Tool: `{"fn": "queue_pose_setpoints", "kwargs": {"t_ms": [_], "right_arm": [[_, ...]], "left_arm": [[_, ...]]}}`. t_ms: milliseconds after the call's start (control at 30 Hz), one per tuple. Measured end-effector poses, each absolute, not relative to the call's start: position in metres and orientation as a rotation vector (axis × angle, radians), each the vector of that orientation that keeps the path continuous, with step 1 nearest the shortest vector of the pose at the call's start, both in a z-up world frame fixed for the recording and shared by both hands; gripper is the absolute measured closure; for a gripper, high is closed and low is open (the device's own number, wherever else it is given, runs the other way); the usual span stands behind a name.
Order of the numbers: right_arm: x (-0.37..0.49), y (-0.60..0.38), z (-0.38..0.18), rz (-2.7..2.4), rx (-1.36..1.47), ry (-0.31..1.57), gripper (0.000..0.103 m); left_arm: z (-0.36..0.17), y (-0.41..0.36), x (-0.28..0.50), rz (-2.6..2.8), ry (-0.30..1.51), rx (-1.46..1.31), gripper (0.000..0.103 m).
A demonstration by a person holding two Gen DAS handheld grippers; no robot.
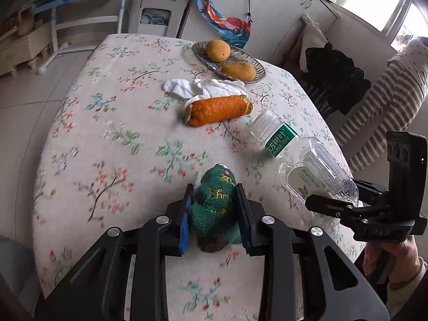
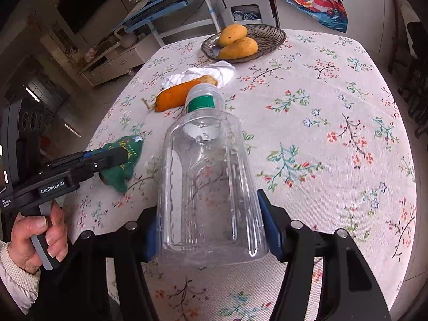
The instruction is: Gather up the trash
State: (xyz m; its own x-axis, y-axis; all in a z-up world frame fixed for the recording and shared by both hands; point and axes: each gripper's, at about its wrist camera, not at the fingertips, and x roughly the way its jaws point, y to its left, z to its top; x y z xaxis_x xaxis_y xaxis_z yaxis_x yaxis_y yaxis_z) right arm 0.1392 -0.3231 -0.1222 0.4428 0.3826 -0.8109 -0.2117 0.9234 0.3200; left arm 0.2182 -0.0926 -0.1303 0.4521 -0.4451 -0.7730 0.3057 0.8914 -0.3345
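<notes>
plainly, both hands are already loaded, so what matters is where the rest of the trash lies from them. the left gripper (image 1: 214, 208) has its jaws closed onto a green knitted cloth (image 1: 214, 203) that sits on the tabletop (image 1: 112, 144), pads pressing its two sides. the right gripper (image 2: 211, 230) has its jaws clamped across the wide base of a clear plastic bottle (image 2: 208, 182), whose long axis runs straight away from the jaws, neck pointing at the far side of the tabletop. from the left wrist view that bottle seems lifted clear of the cloth-covered surface, though the fisheye makes this hard to be sure of.

beyond the bottle's neck lies a second, smaller bottle (image 1: 272, 133) with a green label, on its side, and past it the orange peel (image 1: 218, 109), its long axis crosswise to both grippers, touching a crumpled white tissue (image 1: 203, 88). these lie ahead of both hands, roughly between them, the small bottle nearer the right gripper. the dish of mangoes (image 1: 256, 64) at the far edge is probably not trash.
</notes>
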Motion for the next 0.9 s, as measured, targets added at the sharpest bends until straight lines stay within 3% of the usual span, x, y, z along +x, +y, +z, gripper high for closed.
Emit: {"fn": "queue_pose_setpoints", "kwargs": {"t_ms": [133, 200, 400, 900], "right_arm": [[0.117, -0.313, -0.124, 0.378, 0.154, 1.047, 0.042], [0.110, -0.309, -0.124, 0.368, 0.132, 1.035, 0.041], [0.108, -0.308, -0.121, 0.352, 0.126, 0.984, 0.029], [0.116, -0.298, -0.125, 0.347, 0.092, 0.965, 0.026]], "left_arm": [[-0.131, -0.073, 0.186, -0.418, 1.004, -0.139, 0.068], [-0.130, -0.067, 0.178, -0.387, 0.993, -0.121, 0.049], [-0.121, -0.061, 0.171, -0.339, 0.943, -0.082, 0.031], [-0.118, -0.064, 0.172, -0.340, 0.926, -0.049, 0.024]]}}
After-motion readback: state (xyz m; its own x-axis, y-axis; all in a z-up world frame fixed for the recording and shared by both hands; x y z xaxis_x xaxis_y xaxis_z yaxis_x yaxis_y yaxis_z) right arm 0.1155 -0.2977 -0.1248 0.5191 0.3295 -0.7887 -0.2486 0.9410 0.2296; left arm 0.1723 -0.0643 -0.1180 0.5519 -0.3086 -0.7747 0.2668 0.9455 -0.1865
